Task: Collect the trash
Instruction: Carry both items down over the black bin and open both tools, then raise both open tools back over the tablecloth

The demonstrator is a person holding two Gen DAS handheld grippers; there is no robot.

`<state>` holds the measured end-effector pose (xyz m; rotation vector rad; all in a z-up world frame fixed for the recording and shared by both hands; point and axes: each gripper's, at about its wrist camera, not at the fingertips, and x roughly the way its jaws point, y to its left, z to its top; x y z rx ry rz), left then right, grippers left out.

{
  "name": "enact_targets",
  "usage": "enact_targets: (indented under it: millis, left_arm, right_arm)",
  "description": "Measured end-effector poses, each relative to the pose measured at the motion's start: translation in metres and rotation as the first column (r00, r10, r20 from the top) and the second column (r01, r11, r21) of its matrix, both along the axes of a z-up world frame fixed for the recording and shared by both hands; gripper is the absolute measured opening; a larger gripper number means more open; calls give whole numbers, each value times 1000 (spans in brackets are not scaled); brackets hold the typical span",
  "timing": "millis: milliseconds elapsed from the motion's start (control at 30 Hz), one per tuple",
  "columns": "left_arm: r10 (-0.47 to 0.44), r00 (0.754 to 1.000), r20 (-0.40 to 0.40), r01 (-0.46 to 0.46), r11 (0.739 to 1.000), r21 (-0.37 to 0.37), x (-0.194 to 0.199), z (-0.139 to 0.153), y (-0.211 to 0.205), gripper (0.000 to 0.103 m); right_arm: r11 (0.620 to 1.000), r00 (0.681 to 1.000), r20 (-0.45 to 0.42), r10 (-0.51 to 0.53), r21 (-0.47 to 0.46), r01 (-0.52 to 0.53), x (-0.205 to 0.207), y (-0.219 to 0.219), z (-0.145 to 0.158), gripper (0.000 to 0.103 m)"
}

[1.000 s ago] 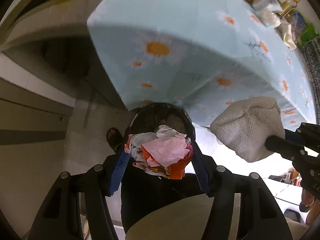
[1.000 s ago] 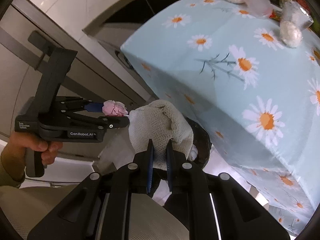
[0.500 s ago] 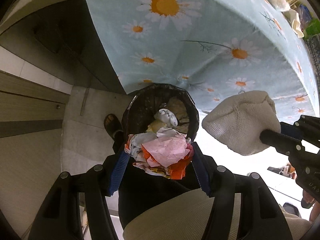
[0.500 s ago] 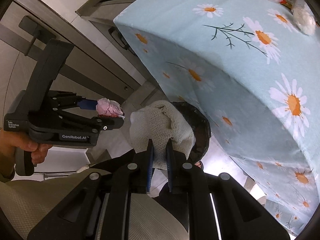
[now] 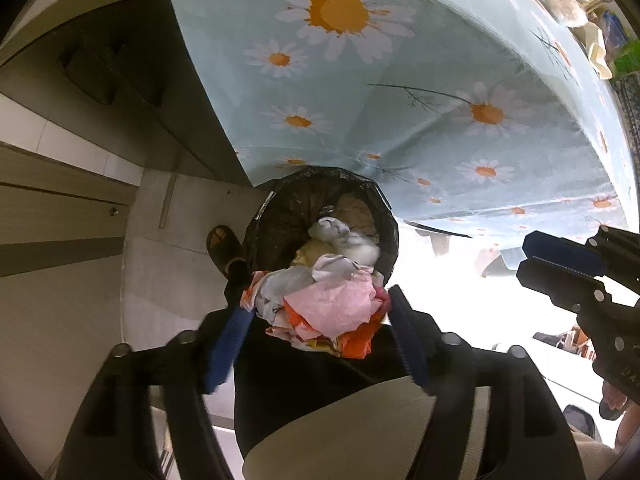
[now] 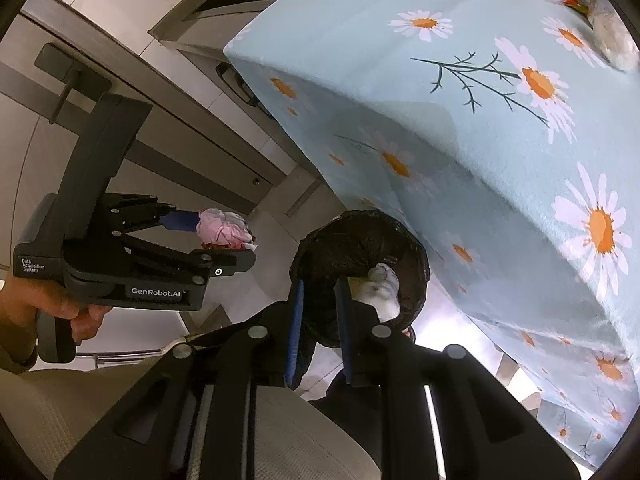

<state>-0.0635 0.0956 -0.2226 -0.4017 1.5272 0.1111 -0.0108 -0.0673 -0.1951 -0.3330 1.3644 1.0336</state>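
Note:
A bin with a black liner [image 5: 280, 216] [image 6: 352, 244] stands on the floor beside the table. A white cloth [image 5: 348, 240] [image 6: 380, 288] lies inside it on other waste. My left gripper [image 5: 316, 320] is shut on a wad of pink, white and orange paper trash [image 5: 332, 308], held just above the bin's near rim; it also shows in the right wrist view [image 6: 224, 240]. My right gripper [image 6: 320, 312] is slightly open and empty above the bin; in the left wrist view [image 5: 556, 260] it is at the right.
A table with a light-blue daisy cloth [image 5: 400, 80] [image 6: 480, 120] overhangs the bin. Bottles and bags [image 5: 568, 0] stand at its far end. A sandalled foot [image 5: 224, 244] is left of the bin. Cabinet fronts [image 6: 140, 120] line the left.
My right gripper let go of the white cloth, which dropped into the bin, and its jaws parted a little. The left gripper, still holding the paper wad, moved closer over the bin.

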Motion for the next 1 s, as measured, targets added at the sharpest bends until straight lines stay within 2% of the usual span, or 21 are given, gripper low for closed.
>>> enact_targets:
  millis: [33,567,667,1000]
  left_arm:
    - [4,1000,0,-4,1000,0,0,0,1,76]
    - [-8,1000,-2,8,1000,2,4,4,-3,76]
    - [-7,1000,9,7,1000,3,5,10,-4,76]
    - [-35,996,79,32,999,39,20,45,-12,76]
  right_arm:
    - [1000,1000,1,-2,0,2,0,0,0,19]
    - [999,999,0,-46,16,46,5,-11,3,20]
    - [998,999,-1,-52,23,52,6,-14,4,27]
    - [992,994,40,-99,84,95,17,-28,27,27]
